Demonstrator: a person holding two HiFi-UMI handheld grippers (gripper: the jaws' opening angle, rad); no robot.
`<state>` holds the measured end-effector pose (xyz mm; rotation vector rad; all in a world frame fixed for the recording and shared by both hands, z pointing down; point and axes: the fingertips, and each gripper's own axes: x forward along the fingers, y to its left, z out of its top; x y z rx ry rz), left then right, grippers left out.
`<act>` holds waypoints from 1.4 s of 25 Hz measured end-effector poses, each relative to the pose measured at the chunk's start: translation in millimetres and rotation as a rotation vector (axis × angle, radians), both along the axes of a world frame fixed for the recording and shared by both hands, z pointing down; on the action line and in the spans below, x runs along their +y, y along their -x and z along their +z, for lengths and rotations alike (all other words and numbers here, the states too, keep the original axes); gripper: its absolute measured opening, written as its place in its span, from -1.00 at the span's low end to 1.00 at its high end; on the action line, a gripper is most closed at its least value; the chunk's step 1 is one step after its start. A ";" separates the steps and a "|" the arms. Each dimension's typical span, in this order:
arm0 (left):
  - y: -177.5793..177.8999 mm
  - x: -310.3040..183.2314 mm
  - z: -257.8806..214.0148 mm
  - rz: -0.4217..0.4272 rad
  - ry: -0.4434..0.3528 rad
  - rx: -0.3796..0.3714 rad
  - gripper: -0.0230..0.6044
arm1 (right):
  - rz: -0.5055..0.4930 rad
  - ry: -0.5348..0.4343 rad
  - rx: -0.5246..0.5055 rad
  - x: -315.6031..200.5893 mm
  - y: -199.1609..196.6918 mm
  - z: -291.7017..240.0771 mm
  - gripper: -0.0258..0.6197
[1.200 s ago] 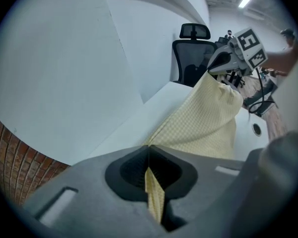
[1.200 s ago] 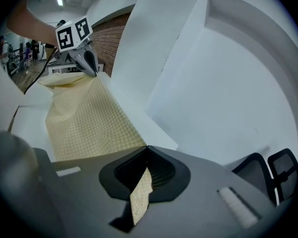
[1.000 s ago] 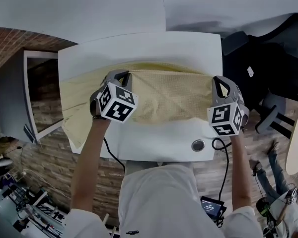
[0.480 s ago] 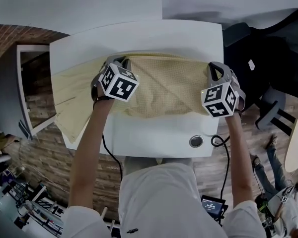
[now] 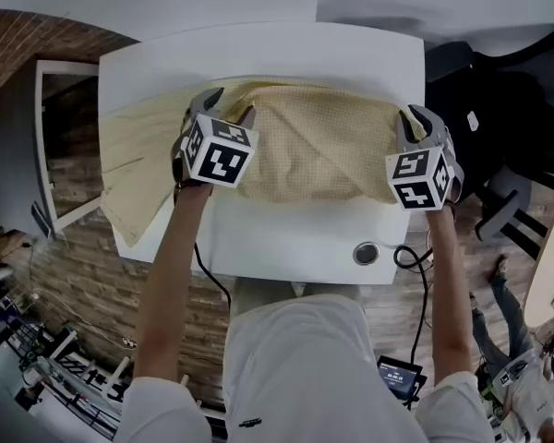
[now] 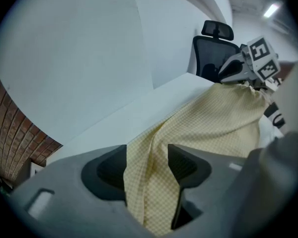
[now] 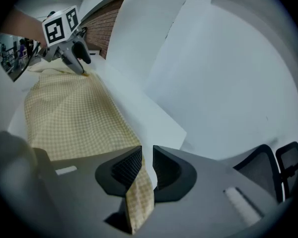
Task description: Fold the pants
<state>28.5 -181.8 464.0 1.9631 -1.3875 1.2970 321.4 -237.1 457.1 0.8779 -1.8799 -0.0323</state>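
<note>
Left gripper (image 5: 231,107): its jaws had just swung wide apart. A ridge of the pants (image 5: 323,150) ran between them, but neither pad pressed on it, so the cloth was released.
Right gripper (image 5: 418,123): its jaws had just parted a little. A strip of cloth hung against one pad with a bare gap beside it, so it was let go there too.
Pants: yellow checked cloth lay across the middle of the white table (image 5: 258,58). A doubled part was bunched between the two grippers. A flatter part spread toward 9 o'clock and drooped over the table edge near 8 o'clock.
Change: compared with a second before, both grippers had sunk toward the tabletop with the cloth and then opened.
Meaning for the task: this fold looked set down rather than carried. The grippers probably needed to back out cleanly, since cloth lay in both gaps and could drag. The part at 9 o'clock seemed not yet folded.
</note>
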 end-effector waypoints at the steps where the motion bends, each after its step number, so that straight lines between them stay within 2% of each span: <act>1: -2.1 4.6 -6.1 -0.006 -0.016 0.008 -0.10 | 0.009 -0.010 -0.017 1.4 0.4 -6.0 -0.69; 4: -4.8 20.9 -26.0 -0.025 -0.062 0.015 -0.10 | 0.021 -0.046 -0.069 7.3 6.7 -27.8 -0.72; 6: -6.6 32.3 -36.3 -0.026 -0.079 0.014 -0.11 | 0.026 -0.074 -0.101 13.0 11.9 -42.2 -0.89; 10: -3.6 52.2 -48.7 -0.018 -0.107 0.008 -0.14 | 0.013 -0.104 -0.140 29.3 29.6 -62.8 -0.90; 15: 15.6 91.2 -56.4 -0.056 -0.124 0.020 -0.22 | -0.071 -0.102 -0.164 58.1 73.7 -73.6 -0.90; 25: 86.0 174.5 -32.9 -0.111 -0.119 0.023 -0.29 | -0.220 -0.089 -0.199 128.0 183.4 -62.1 -0.90; 35: 133.1 233.4 -20.6 -0.165 -0.079 0.012 -0.32 | -0.336 -0.074 -0.209 159.4 256.2 -68.9 -0.90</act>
